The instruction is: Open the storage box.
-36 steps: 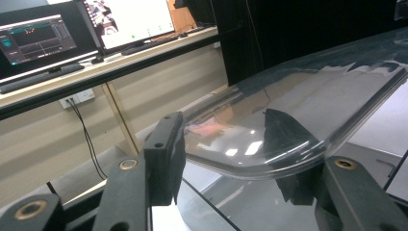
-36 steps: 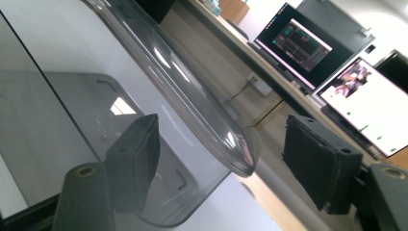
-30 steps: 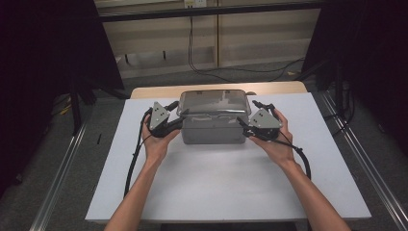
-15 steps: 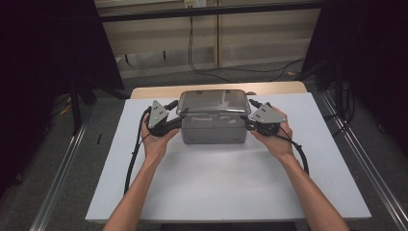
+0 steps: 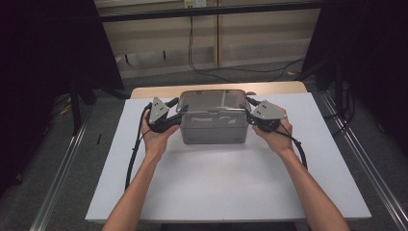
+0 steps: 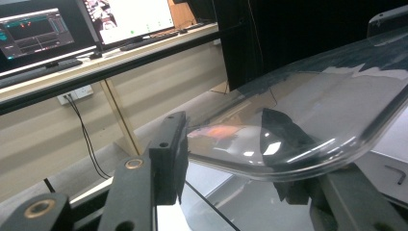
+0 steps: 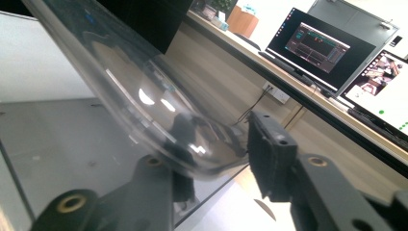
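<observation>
A clear grey plastic box [image 5: 211, 132] stands at the back middle of the white table, with a clear lid [image 5: 214, 100] on top. My left gripper [image 5: 175, 111] is at the lid's left end and my right gripper [image 5: 249, 111] at its right end. In the left gripper view the lid's [image 6: 312, 106] rim runs between the jaws of the left gripper [image 6: 231, 163], which have just been closing and touch it. In the right gripper view the lid's [image 7: 144, 96] rounded edge lies between the jaws of the right gripper [image 7: 211, 163], which have just been closing fast, and one pad meets the rim.
The white table top [image 5: 216, 183] reaches from the box toward the person, with black cables trailing beside both forearms. A small hex key [image 6: 397, 173] lies beyond the lid. A shelf with monitors [image 7: 327, 43] stands behind the table, and metal rails run along the floor on both sides.
The right gripper has edged in against the lid's right end and its jaws have narrowed. The left gripper has stayed at the left end.
</observation>
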### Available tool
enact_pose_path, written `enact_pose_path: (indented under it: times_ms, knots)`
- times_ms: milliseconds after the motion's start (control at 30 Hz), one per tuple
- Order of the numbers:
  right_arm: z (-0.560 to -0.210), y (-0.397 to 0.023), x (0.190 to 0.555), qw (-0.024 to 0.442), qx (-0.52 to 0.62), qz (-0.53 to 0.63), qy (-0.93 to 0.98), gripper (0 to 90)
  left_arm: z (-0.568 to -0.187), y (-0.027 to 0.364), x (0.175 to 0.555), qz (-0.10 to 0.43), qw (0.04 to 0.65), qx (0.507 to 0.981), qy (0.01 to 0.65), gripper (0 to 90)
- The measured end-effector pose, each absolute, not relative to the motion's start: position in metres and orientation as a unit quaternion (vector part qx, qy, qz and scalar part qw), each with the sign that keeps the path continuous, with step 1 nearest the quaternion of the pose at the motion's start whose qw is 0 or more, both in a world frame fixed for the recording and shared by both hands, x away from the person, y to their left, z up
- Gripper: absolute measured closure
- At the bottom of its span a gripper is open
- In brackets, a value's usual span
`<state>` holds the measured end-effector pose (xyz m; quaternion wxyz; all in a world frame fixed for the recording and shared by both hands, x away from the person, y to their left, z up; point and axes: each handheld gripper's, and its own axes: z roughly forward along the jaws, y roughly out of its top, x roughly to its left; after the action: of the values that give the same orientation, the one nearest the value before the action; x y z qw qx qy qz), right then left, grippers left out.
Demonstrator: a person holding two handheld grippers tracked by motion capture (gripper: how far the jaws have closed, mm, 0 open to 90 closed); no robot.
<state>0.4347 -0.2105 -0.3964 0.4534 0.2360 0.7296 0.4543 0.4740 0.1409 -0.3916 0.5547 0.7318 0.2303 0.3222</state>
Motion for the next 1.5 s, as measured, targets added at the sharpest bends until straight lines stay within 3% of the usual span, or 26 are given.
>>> enact_pose_path:
  times_ms: [533,1500]
  knots:
    - [-0.384,-0.207,0.446,0.445,0.227,0.469,0.728,67.8,-0.382,0.140,0.487,0.314,0.565,0.728,0.229,52.9]
    - [-0.374,-0.216,0.464,0.413,0.257,0.508,0.711,66.3,-0.372,0.141,0.513,0.304,0.550,0.744,0.226,62.3]
